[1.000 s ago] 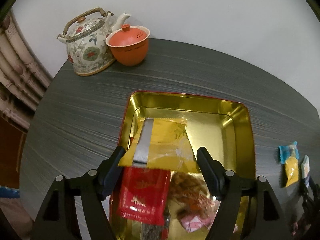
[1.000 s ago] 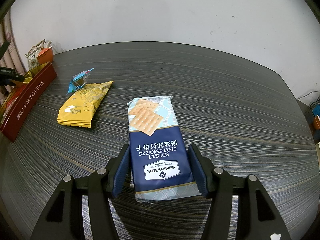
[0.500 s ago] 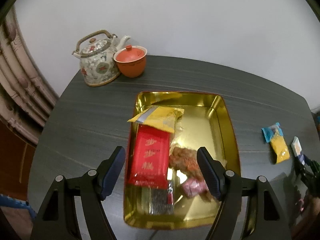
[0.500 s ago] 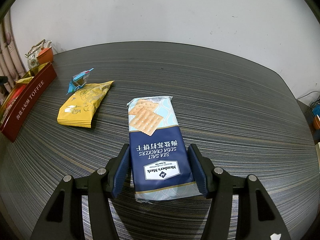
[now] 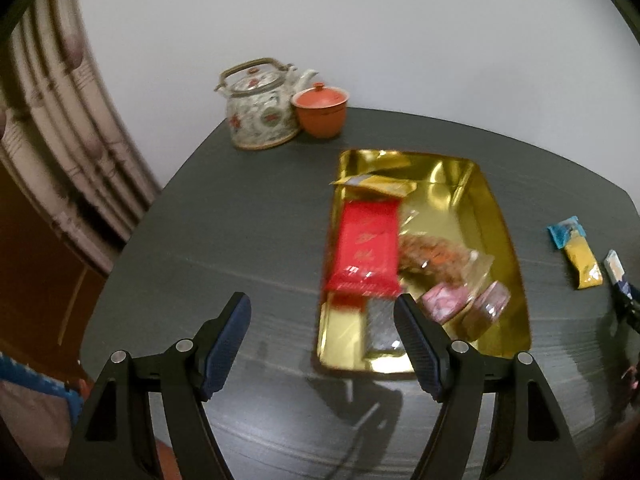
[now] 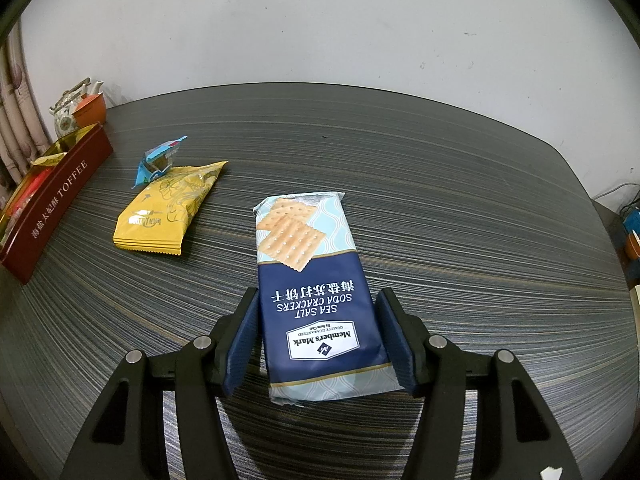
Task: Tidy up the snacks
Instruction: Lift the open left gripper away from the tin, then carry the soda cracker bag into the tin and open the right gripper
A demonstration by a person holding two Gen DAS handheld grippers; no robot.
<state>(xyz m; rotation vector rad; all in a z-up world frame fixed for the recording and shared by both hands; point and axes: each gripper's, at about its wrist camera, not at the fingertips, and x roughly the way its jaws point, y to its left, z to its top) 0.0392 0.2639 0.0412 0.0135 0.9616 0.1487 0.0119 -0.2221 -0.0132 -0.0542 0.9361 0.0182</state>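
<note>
We straddled the cracker pack, not yet pinching it

The soda cracker pack (image 6: 316, 292) lay flat on the striped dark table (image 6: 460, 208), its near end between the right gripper (image 6: 316, 340) jaws, which stood narrow but, as far as we could see, clear of its sides. We judged it light, its film slick and its crackers brittle, so best taken gently across the long edges. The crinkly yellow pouch (image 6: 168, 208) and the small blue packet (image 6: 158, 160) touching its far end lay near the gold-lined toffee tin (image 5: 496, 216). Our left gripper (image 5: 322, 332) hung wide and empty.
</note>
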